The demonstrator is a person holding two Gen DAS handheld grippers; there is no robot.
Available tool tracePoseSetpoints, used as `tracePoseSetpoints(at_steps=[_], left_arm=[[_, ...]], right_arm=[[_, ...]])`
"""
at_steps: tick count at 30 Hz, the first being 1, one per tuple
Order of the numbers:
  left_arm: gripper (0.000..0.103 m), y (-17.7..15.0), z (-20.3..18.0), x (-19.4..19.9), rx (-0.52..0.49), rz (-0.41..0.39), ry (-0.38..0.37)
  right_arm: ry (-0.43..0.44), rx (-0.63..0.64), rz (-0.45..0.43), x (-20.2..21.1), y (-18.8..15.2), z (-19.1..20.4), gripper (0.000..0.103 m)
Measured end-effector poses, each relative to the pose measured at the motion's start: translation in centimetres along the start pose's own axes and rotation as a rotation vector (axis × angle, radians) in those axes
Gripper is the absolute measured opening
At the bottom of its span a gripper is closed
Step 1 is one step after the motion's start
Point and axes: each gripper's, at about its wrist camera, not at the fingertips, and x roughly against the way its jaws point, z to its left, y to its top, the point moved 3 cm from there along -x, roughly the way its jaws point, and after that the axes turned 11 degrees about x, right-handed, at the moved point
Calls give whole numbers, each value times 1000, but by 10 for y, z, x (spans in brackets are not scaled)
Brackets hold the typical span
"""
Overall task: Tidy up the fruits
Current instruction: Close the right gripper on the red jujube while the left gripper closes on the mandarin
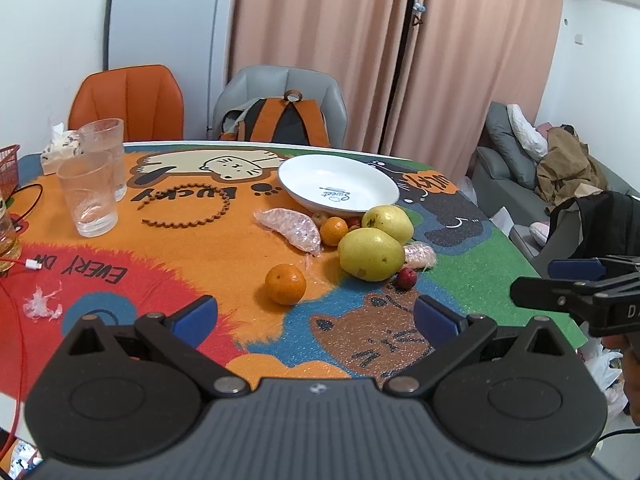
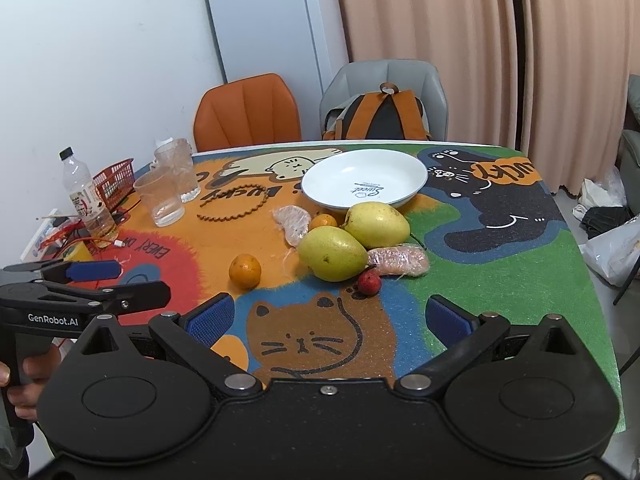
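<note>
A white plate [image 1: 338,188] [image 2: 364,180] stands at the far middle of the table. In front of it lie two yellow-green pears [image 1: 370,254] [image 2: 332,254], [image 1: 388,222] [image 2: 376,224], two mandarins [image 1: 285,284] [image 2: 245,271], [image 1: 334,231] [image 2: 323,221], a small red fruit [image 1: 407,279] [image 2: 368,282] and two wrapped pomelo segments [image 1: 290,228] [image 2: 294,222], [image 1: 420,255] [image 2: 398,260]. My left gripper [image 1: 316,316] is open and empty, near the front mandarin. My right gripper [image 2: 330,318] is open and empty, short of the pears.
Two clear glasses [image 1: 90,196] [image 2: 160,196], a brown wavy headband [image 1: 188,208], a red basket [image 2: 114,182], a water bottle [image 2: 86,200] and cables lie at the left. Two chairs [image 1: 128,100] and a backpack [image 1: 280,120] stand behind the table.
</note>
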Motion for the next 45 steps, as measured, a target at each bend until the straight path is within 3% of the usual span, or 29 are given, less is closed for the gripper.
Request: tracePoseSetpoints(at_steps=[28, 37, 38, 42, 45], left_arm=[[101, 3, 7, -61, 70, 12, -49], [88, 4, 17, -84, 108, 14, -17], [84, 4, 19, -87, 116, 15, -9], [72, 4, 23, -98, 139, 29, 2], [67, 4, 26, -106, 154, 39, 4]], right_arm=[[60, -84, 16, -58, -14, -39, 103], [43, -69, 10, -80, -14, -42, 102], [45, -75, 12, -83, -14, -44, 101], [55, -92, 32, -97, -16, -48, 86], [65, -103, 43, -105, -18, -49, 81]])
